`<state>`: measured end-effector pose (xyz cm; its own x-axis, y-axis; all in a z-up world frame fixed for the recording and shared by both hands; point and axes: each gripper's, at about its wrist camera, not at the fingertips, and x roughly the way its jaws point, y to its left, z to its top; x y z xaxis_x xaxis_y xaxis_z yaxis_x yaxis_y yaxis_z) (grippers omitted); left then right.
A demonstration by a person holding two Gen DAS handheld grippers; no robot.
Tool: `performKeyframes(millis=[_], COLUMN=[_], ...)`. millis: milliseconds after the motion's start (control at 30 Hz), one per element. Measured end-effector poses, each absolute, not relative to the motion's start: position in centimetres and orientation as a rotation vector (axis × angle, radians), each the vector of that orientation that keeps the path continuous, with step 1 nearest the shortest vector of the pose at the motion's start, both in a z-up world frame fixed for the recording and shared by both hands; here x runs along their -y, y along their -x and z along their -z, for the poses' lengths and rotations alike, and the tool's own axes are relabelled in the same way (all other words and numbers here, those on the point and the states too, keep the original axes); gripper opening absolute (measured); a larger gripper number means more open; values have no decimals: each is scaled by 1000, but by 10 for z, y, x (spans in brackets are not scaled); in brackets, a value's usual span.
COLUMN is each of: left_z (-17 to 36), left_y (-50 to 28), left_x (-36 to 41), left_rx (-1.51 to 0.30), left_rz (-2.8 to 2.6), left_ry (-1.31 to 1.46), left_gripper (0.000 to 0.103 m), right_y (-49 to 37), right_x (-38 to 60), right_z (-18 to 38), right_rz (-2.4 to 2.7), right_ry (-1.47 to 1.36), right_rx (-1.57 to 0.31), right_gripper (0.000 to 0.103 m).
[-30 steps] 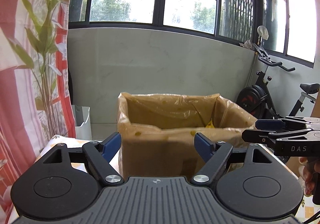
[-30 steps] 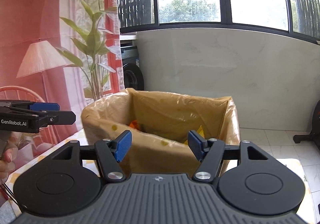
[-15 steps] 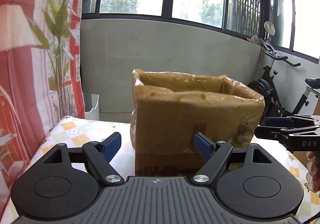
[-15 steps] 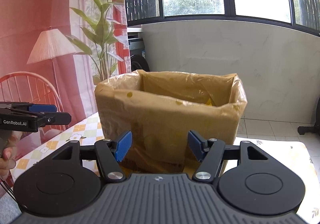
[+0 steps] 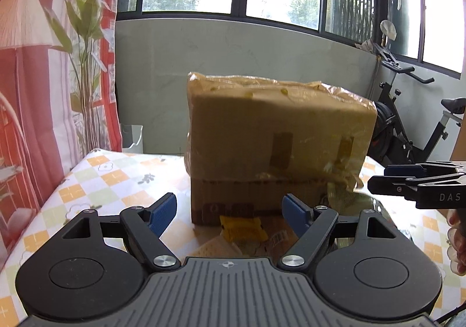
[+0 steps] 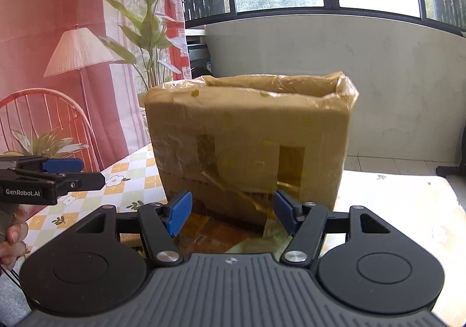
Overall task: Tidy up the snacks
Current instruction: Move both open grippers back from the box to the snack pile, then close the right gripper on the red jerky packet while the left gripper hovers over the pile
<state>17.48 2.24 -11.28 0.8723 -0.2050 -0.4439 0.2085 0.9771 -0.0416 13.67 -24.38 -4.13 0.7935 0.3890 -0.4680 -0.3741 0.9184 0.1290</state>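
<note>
With both my left gripper (image 5: 230, 212) and right gripper (image 6: 231, 214) spread wide and empty, I judge I'm reaching for the yellow snack packet (image 5: 243, 228) lying just before the lined cardboard box (image 5: 276, 146), so next I close on it.

Inside of the tall brown cardboard box lined with clear yellowish plastic (image 5: 279, 134) isn't visible from either wrist view; contents can't be told. Box faces are motion-blurred, and the print on the lower band is unreadable. In front of the box base, a small yellow crinkled snack packet (image 5: 243, 228) is partly hidden behind the camera housing; label is too blurred to read. Beside it, flat printed wrappers (image 6: 204, 232) are cut off the same way.
</note>
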Motion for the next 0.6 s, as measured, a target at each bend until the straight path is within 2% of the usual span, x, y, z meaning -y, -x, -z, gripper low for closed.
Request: performKeyframes(millis=[600], left_z=[156], left_y=[-149], left_x=[-19], left_rx=[-534], left_rz=[240], left_ry=[1], left_gripper=[81], right_y=[-74], right_x=[244], right_z=[102], right_rz=[-401], right_ry=[-8], right_rx=[-651], right_gripper=[65])
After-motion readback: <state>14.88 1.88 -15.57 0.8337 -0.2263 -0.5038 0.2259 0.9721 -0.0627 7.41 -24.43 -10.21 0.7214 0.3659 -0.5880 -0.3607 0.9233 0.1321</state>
